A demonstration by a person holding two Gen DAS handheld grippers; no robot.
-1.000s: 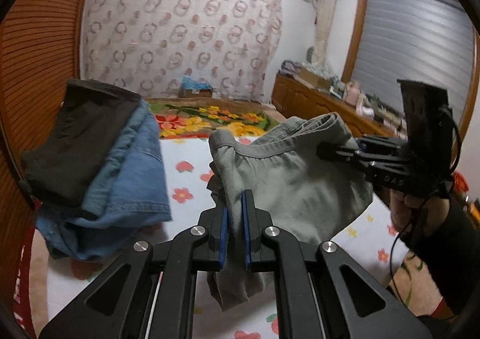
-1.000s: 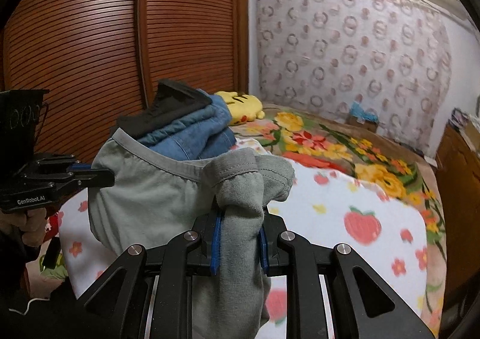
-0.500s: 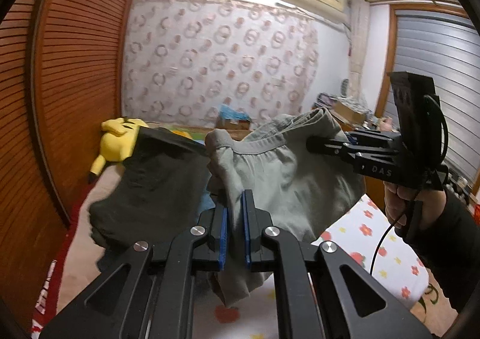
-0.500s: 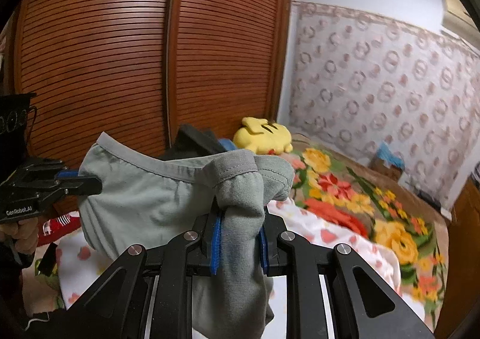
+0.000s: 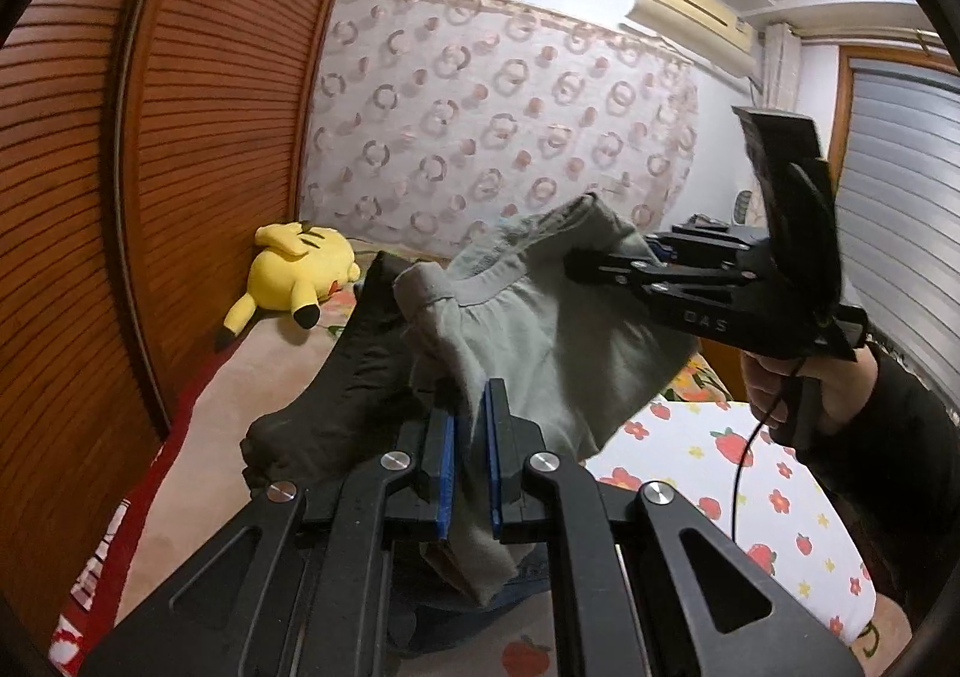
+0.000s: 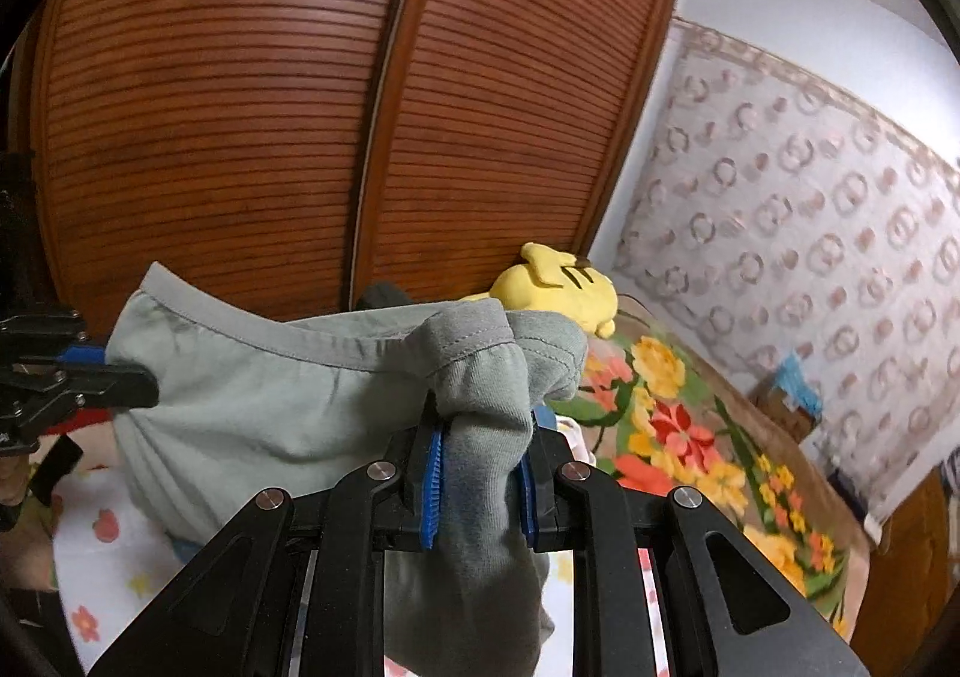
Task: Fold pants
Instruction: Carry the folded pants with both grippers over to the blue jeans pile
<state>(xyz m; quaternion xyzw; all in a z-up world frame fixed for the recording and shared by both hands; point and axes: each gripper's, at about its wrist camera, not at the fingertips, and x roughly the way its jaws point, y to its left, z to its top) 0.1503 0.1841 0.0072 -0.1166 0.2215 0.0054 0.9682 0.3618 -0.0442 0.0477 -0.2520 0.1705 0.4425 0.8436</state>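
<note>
Grey-green pants hang in the air between my two grippers, waistband up. My left gripper is shut on one bunched end of the pants. My right gripper is shut on the other bunched end; it also shows in the left wrist view, at the right, pinching the waistband. The pants are held above the bed, over a pile of dark clothes. The lower part of the pants is hidden behind the gripper bodies.
A yellow plush toy lies at the head of the bed by the brown slatted wardrobe doors. A strawberry-print sheet and a flowered blanket cover the bed. Blue denim lies under the pants.
Both grippers have risen and swung left toward the wardrobe with the pants still held. The dark and denim pile now lies below and behind the pants.
</note>
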